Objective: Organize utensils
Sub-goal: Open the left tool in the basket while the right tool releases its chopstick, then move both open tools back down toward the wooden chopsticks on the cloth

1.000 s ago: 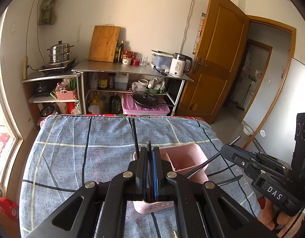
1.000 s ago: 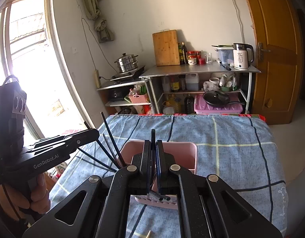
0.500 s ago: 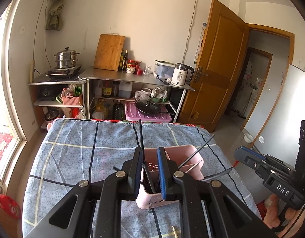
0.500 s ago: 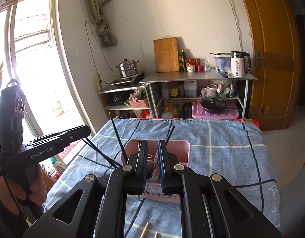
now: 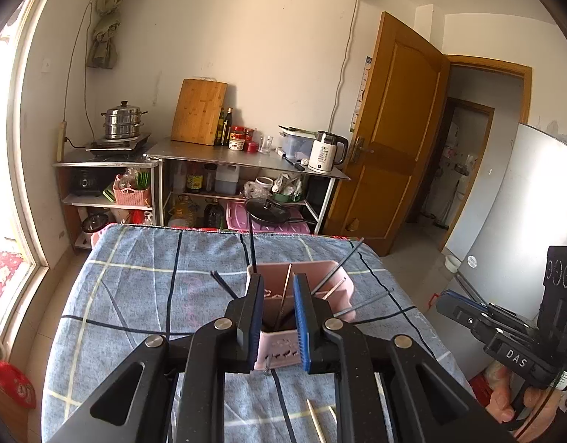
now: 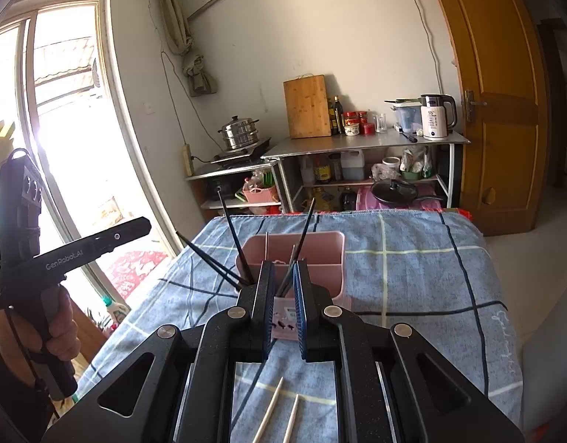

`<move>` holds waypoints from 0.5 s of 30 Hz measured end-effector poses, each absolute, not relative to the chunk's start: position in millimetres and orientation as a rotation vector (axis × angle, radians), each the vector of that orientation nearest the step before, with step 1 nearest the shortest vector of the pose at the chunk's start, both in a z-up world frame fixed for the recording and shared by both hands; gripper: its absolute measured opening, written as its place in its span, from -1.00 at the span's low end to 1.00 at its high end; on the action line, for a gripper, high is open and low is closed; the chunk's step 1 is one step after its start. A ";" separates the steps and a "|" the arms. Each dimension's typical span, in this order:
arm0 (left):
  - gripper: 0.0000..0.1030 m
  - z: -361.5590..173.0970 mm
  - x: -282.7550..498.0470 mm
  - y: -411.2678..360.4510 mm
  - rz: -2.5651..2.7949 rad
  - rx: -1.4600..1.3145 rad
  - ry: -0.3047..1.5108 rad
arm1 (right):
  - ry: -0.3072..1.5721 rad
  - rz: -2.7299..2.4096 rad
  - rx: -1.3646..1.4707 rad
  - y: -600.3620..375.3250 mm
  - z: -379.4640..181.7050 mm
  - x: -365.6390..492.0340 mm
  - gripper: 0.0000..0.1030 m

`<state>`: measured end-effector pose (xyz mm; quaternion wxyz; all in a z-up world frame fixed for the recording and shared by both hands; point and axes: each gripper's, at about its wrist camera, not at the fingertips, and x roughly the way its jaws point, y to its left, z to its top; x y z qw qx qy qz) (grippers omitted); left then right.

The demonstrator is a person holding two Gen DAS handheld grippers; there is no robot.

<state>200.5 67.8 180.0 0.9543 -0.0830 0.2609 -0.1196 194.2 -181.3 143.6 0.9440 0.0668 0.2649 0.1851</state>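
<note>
Change since a second ago: both grippers had pulled back from the pink holder (image 5: 302, 288) and their jaws had gone from closed to slightly parted; black chopsticks that were at the jaws then now stood in the holder.
Left gripper (image 5: 278, 317): jaws stood a narrow gap apart, nothing pinched between the blue pads; the holder showed through the gap beyond them.
Right gripper (image 6: 283, 310): likewise a narrow gap, empty; one dark stick in the holder only showed behind the gap, not gripped.
Pink holder: sat on the blue checked cloth (image 6: 412, 269), mid-table, just ahead of both grippers; divided inside, though how many compartments I could not tell.
Black chopsticks (image 6: 235, 243): leaned out of the holder's left side at splayed angles, a few more tilted to the right.
Pale chopsticks (image 6: 272, 406): two lay loose on the cloth, near the camera and below the right jaws, side by side and apart from the holder.
Handling, as I judged it: the pale sticks looked light, stiff and smooth, likely to roll or slip out of a loose pinch; flat on soft cloth they offered little clearance.
Where to grip: around mid-length or a little toward the thicker end, jaws across the stick, so it would hang balanced.
Holder: seemed light plastic, easy to nudge or tip by the leaning sticks.
</note>
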 end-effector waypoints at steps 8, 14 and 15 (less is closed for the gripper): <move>-0.69 146.4 159.9 63.6 -0.254 -0.180 0.561 | 0.560 0.374 0.138 -183.9 123.2 166.3 -0.79; -0.69 121.8 132.8 56.9 -0.251 -0.167 0.583 | 0.600 0.371 0.136 -183.4 100.4 148.7 -0.79; -0.69 118.9 129.2 55.7 -0.252 -0.165 0.586 | 0.606 0.370 0.138 -184.1 96.3 145.2 -0.79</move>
